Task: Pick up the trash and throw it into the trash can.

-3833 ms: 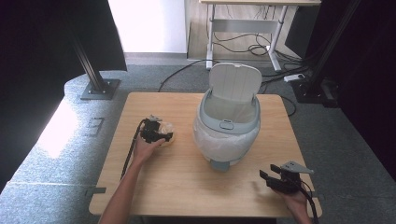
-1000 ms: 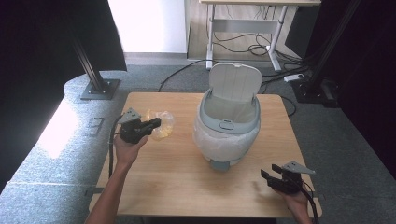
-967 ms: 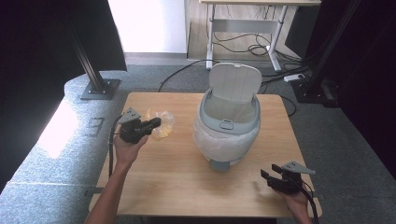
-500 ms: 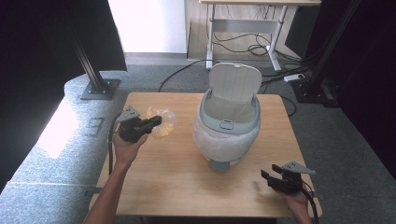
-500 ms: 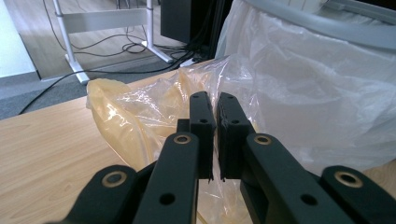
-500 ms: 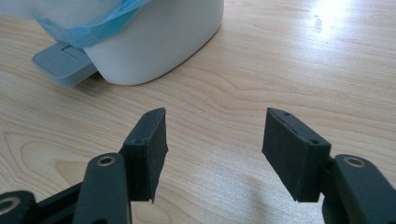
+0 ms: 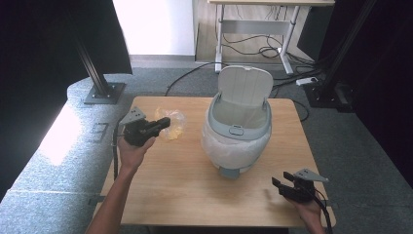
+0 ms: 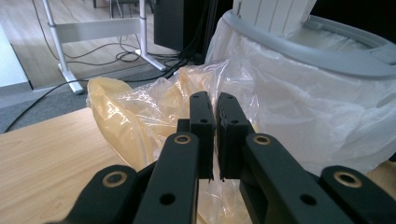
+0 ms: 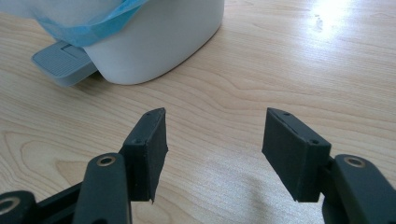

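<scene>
A crumpled, yellowish see-through plastic bag [image 7: 175, 126] hangs just above the table's left side. My left gripper [image 7: 164, 123] is shut on it. In the left gripper view the two jaws [image 8: 215, 106] are pressed together with the bag's film [image 8: 135, 116] bunched around and behind them. To the right stands a white pedal bin [image 7: 238, 131] with its lid up and a white liner [image 8: 303, 112] folded over its rim. My right gripper [image 7: 278, 185] rests low near the table's front right corner. Its jaws [image 9: 212, 135] are open with nothing between them, and they point at the bin's base [image 9: 159, 37].
The bin's grey pedal [image 9: 63, 63] sticks out at its front, under a blue liner edge [image 9: 93, 28]. The wooden table [image 7: 185, 195] has bare room in front of the bin. Behind the table are a desk frame and cables [image 7: 253, 46] on the floor.
My left gripper has risen a little with the bag in it, having earlier drawn it left off the table. The right gripper has kept still.
</scene>
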